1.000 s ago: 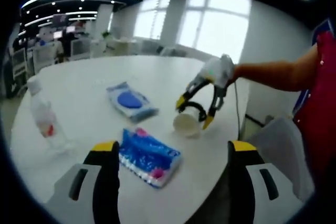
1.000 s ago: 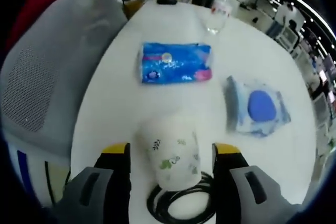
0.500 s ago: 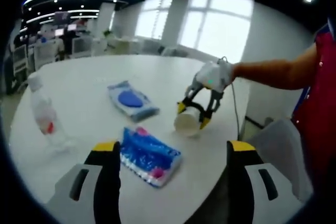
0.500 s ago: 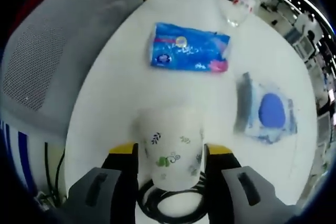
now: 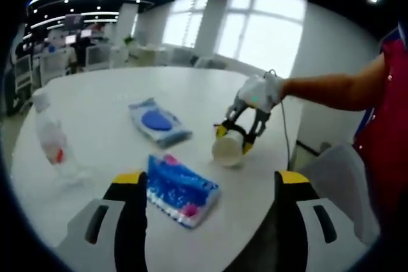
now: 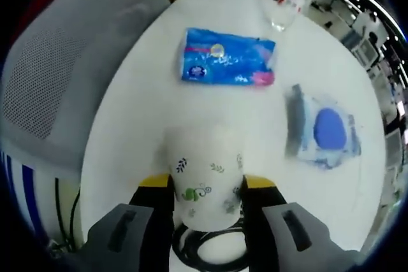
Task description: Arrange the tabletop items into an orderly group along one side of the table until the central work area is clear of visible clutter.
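A white paper cup (image 6: 204,176) with a leaf print lies on its side near the table's edge, and my right gripper (image 6: 205,186) is shut on it, one jaw pressing each side. In the left gripper view the same cup (image 5: 227,150) shows its open mouth, with the right gripper (image 5: 238,137) clamped over it. My left gripper (image 5: 210,183) hangs open above the near table edge, holding nothing. A blue tissue pack (image 5: 182,188) lies just beyond it. Farther back are a wet-wipes pack (image 5: 158,122) and a clear plastic bottle (image 5: 54,141).
The round white table (image 5: 108,97) has bare room at the back. A black cable coil (image 6: 204,250) lies under the cup's base. A grey mesh chair (image 6: 51,81) stands against the table's edge. A person's arm (image 5: 331,90) reaches in from the right.
The right gripper's jaws, open around the cup a second ago, have shut on it. The left gripper has stayed still and open.
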The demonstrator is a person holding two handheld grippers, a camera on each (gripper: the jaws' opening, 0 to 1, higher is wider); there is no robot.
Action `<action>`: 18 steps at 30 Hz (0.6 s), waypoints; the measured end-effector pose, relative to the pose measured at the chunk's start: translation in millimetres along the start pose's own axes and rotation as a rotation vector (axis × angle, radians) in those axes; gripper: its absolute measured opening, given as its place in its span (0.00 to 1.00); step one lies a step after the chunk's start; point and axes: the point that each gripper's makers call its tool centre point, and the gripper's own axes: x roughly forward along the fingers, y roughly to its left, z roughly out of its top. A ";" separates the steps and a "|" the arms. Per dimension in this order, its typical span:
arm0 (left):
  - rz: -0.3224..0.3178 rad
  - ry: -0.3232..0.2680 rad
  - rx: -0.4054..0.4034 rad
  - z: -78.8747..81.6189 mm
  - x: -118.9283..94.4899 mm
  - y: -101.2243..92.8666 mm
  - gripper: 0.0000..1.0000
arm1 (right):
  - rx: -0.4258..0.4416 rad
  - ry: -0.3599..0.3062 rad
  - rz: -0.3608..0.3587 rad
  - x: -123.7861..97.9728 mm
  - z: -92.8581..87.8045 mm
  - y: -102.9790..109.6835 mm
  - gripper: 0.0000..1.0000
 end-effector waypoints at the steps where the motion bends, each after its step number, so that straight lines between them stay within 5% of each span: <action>1: 0.000 0.000 0.000 -0.1 0.1 0.1 0.79 | 0.019 -0.020 -0.009 -1.7 2.3 -1.4 0.41; 18: -0.002 -0.070 -0.013 20.3 -9.0 1.2 0.77 | 0.314 -0.479 -0.107 -32.3 83.2 -22.6 0.41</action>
